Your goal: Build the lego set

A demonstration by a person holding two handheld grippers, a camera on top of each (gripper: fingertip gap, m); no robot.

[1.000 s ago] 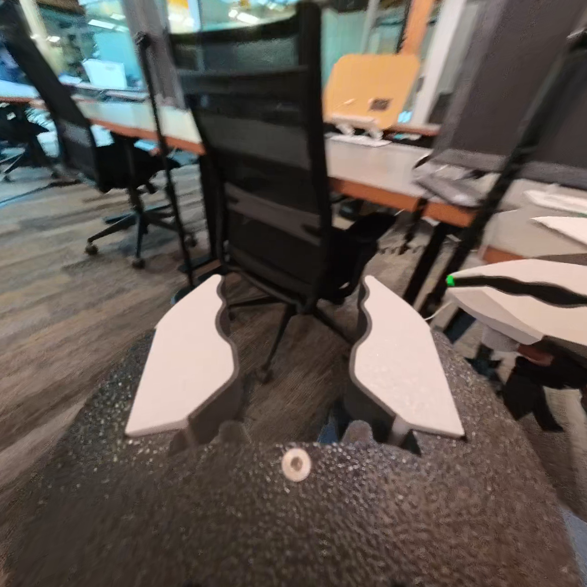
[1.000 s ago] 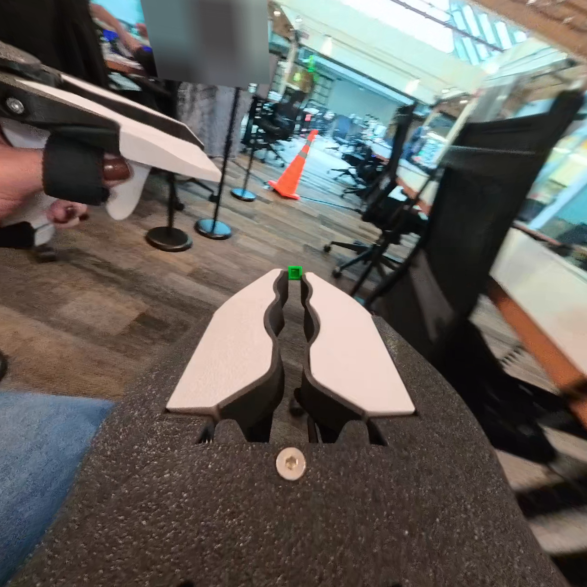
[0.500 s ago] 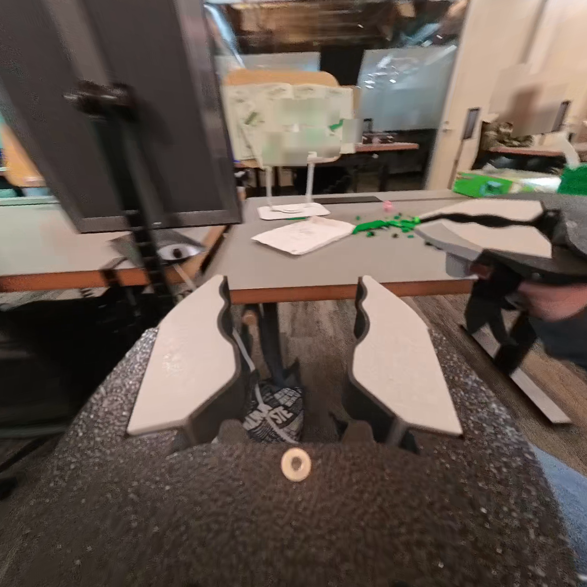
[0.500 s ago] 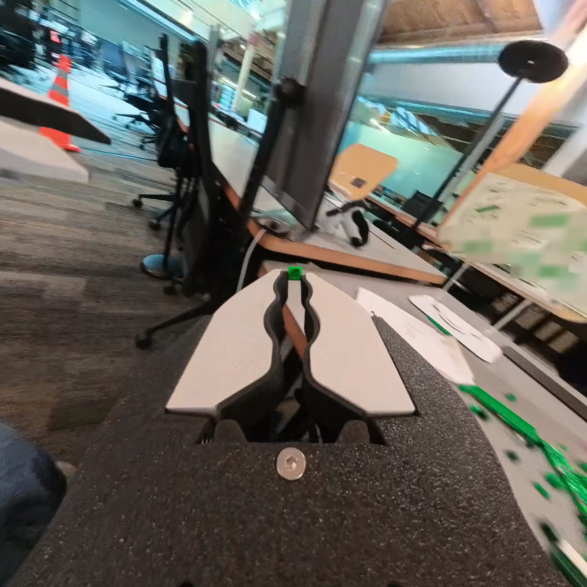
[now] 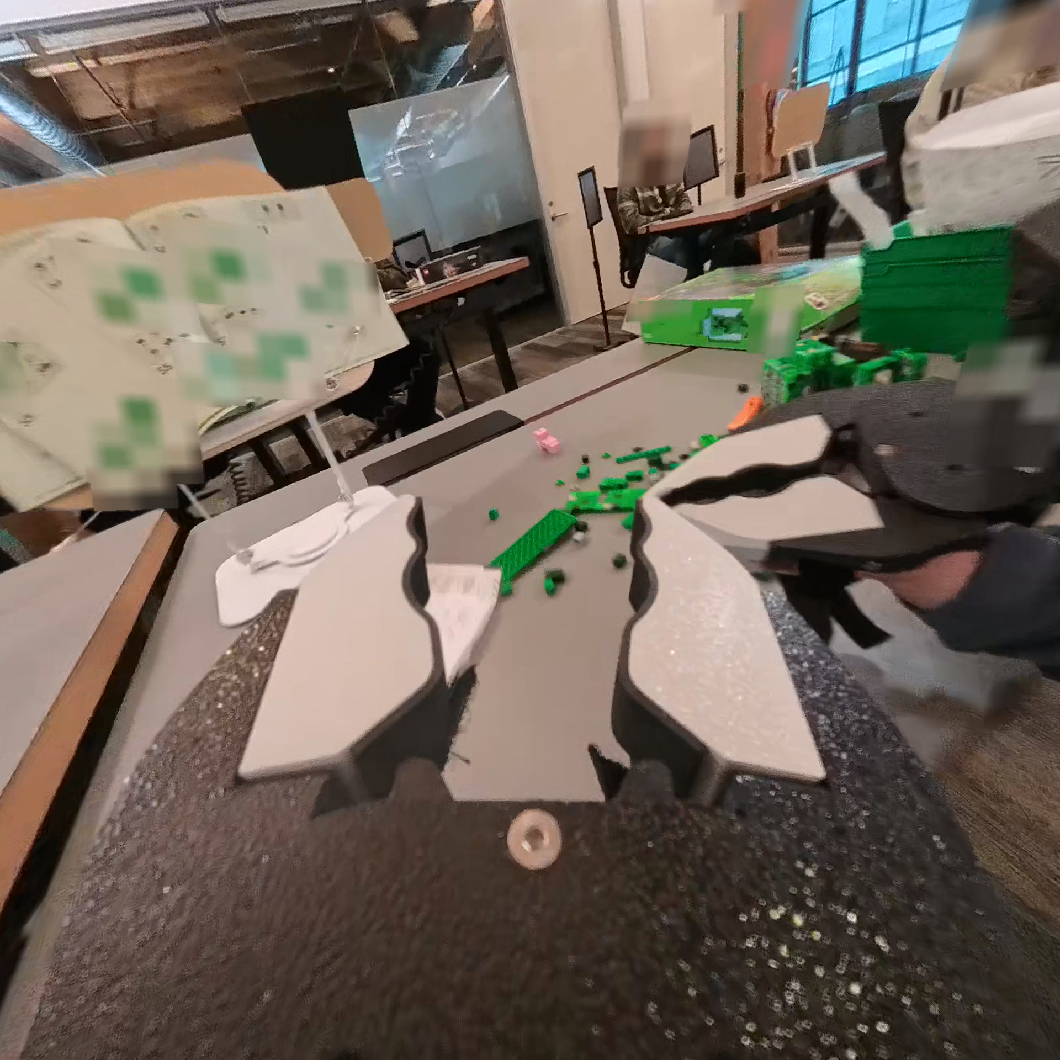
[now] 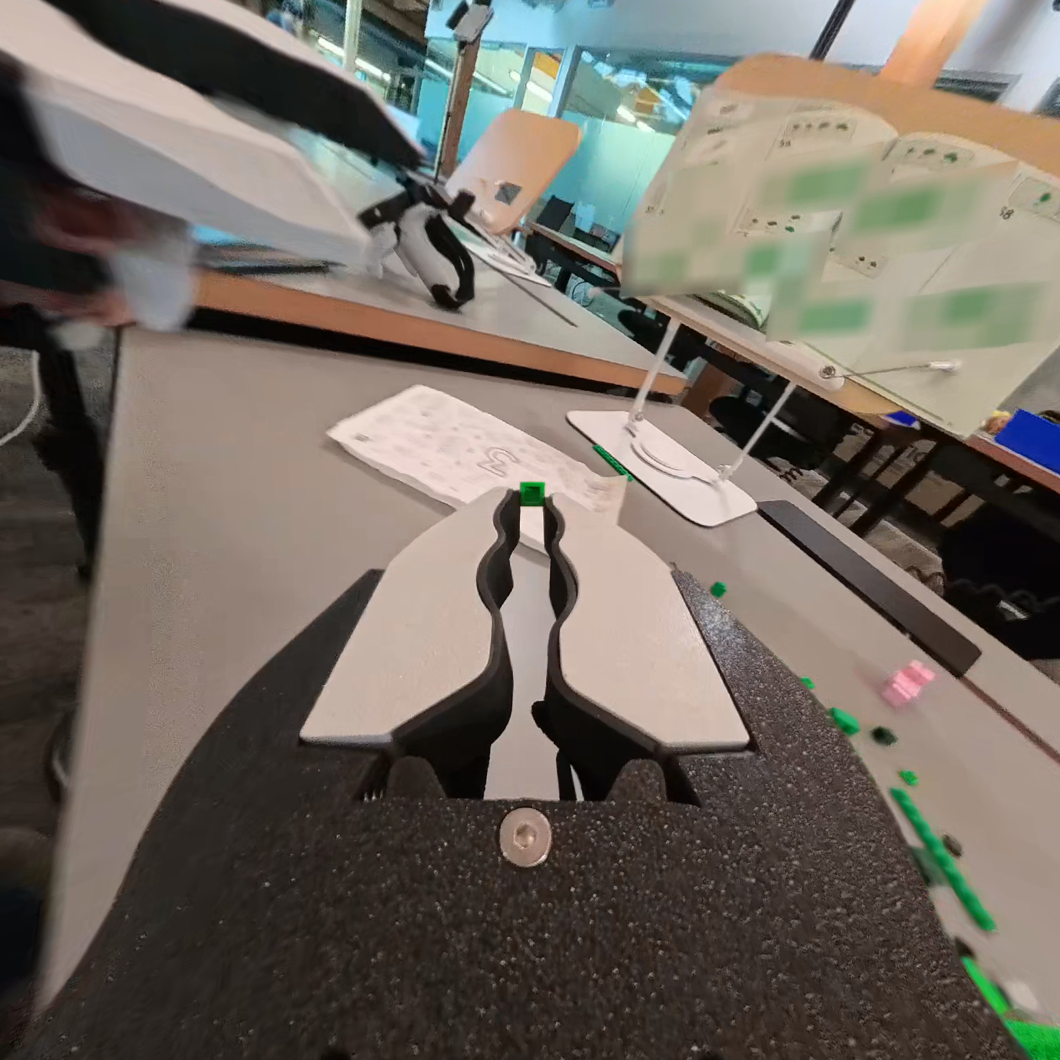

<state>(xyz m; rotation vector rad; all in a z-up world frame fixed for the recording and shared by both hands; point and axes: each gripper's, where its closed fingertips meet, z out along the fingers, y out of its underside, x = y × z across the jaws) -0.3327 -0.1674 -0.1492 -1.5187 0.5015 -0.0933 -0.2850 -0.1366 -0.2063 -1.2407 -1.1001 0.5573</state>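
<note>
My right fingers [image 6: 532,500] pinch a tiny green square brick [image 6: 532,494]; my left fingers [image 5: 526,510] gape wide, empty. Loose bricks [image 5: 608,499] on the table [image 5: 459,493] blur.

Left gripper [image 5: 527,510]: matt pale plastic fingers [image 5: 355,642], black rough speckled body, metal screw [image 5: 533,842]. Table [image 5: 533,717] under it: smooth matt grey, wood-look edge. Ahead: glossy green plastic plate [image 5: 536,542], white paper sheet [image 5: 462,602]. Right gripper [image 6: 532,498]: same finish, pinching 1 glossy green brick [image 6: 532,493].

Both grippers [image 5: 527,516] [image 6: 532,505]: black speckled bodies w/ silver hex screw, pale grey wavy-edged fingers [image 5: 350,659], black inner pads; dark sleeve [image 5: 998,602].
</note>
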